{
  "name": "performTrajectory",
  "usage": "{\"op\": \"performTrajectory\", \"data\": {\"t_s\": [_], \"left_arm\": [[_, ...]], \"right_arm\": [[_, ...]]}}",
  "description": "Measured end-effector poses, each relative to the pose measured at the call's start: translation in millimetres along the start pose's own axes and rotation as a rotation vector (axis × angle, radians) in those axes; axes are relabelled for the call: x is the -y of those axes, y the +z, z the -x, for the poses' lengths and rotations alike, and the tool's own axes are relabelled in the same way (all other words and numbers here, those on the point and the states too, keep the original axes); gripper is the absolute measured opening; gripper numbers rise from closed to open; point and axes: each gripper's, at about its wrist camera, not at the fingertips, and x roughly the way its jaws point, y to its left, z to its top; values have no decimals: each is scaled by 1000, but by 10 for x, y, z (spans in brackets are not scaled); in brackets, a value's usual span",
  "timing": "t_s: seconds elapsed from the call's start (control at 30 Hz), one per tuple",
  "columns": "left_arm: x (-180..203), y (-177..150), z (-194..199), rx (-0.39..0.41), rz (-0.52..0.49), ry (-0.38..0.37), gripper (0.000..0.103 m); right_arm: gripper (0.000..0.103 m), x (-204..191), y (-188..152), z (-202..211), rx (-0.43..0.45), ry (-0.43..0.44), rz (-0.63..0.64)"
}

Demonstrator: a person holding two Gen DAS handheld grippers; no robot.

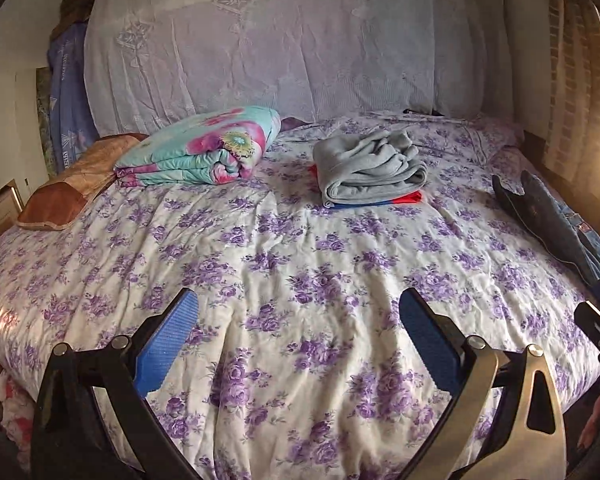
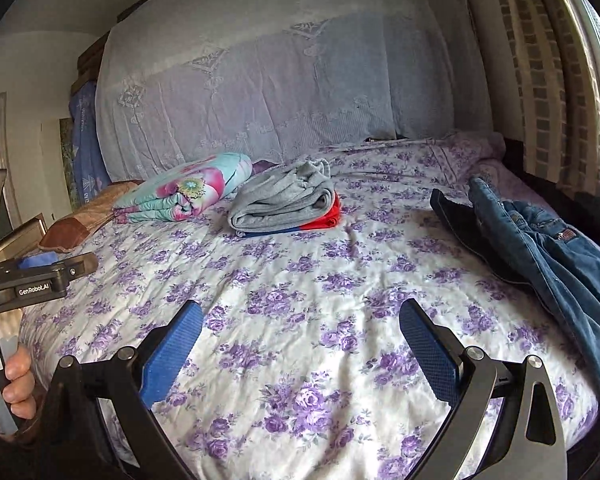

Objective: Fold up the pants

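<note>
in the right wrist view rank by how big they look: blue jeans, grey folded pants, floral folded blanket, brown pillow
1. blue jeans, though nearness to the camera inflates them
2. grey folded pants and floral folded blanket: too alike to rank
3. brown pillow

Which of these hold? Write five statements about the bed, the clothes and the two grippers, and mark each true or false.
1. The left gripper and the right gripper are both open and hold nothing. True.
2. The grey folded garment lies on top of a red and blue one. True.
3. The blue jeans are folded in the middle of the bed. False: they lie unfolded along the right edge of the floral bedspread.
4. The turquoise floral quilt is spread flat. False: it is folded, left of the grey garment.
5. A gripper is touching the jeans. False: both are clear of them.
</note>
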Motion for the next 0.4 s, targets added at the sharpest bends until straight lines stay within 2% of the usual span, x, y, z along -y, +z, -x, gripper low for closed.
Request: {"op": "performTrajectory", "data": {"t_s": [0.17,0.3,0.4], "left_arm": [[12,6,55,19,-1,-9,98],[51,-11,55,34,-20,23,98],[63,-30,16,12,-26,15,98]], "right_arm": [[99,-84,-27,31,7,9,20],[99,-105,-38,61,24,-1,33],[99,-82,-54,51,22,-9,30]]}}
